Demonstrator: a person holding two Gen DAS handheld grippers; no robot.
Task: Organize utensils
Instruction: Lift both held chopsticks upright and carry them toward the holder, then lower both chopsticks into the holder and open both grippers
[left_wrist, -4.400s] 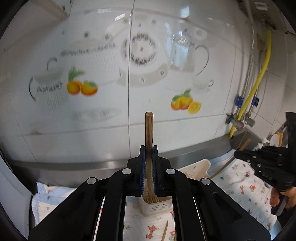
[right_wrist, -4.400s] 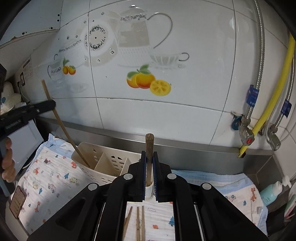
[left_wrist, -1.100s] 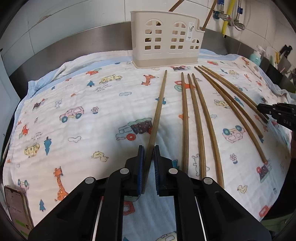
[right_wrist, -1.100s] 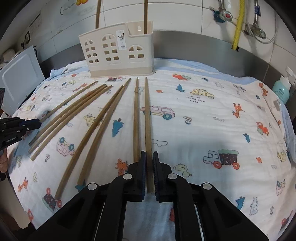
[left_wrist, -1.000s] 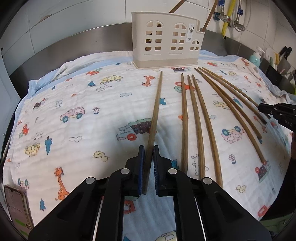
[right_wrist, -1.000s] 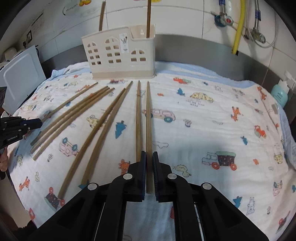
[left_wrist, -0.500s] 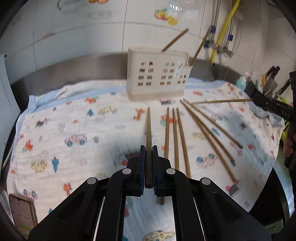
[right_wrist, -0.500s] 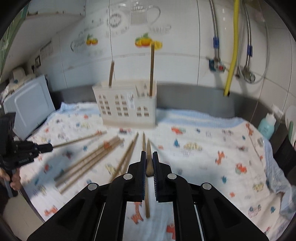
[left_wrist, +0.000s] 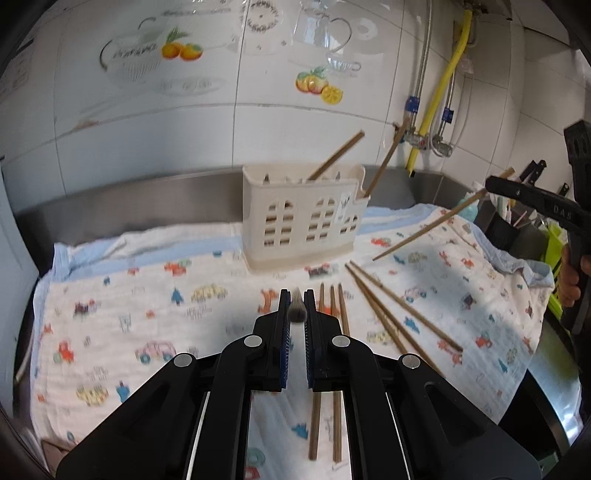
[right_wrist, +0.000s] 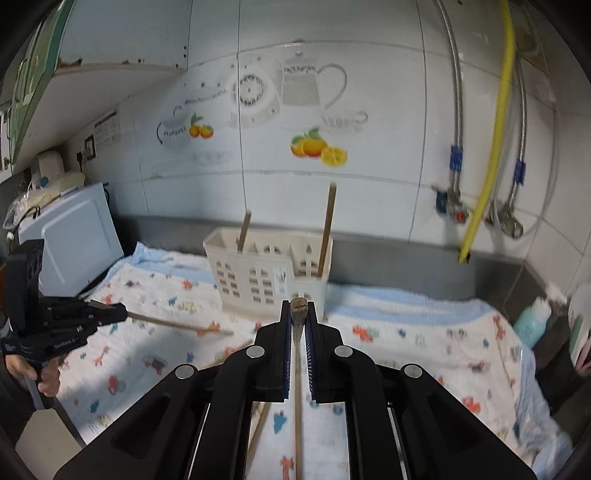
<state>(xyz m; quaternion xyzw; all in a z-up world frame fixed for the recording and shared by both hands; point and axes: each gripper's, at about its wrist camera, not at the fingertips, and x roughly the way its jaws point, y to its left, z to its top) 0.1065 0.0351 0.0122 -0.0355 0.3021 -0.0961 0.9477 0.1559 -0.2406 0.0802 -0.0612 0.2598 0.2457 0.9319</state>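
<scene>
Chopsticks (left_wrist: 296, 310) (right_wrist: 298, 314) pinched end-on in closed left tongs (left_wrist: 296, 308) and right tongs (right_wrist: 298, 319); long free ends may pivot, missing caddy (right_wrist: 269, 273) slots.

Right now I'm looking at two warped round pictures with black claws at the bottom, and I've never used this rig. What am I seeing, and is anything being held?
There is no robot here: a person carries one hand-held gripper in each hand, and each has a wide-angle camera looking along its two fingers.

The left camera shows the left hand-held gripper shut on a chopstick, seen end-on. The right camera shows the right hand-held gripper shut on another chopstick.

Ahead, a cream holder with two chopsticks standing in it sits on a cartoon-print cloth. Six loose chopsticks lie on the cloth.

Each camera also catches the other gripper at its edge.
</scene>
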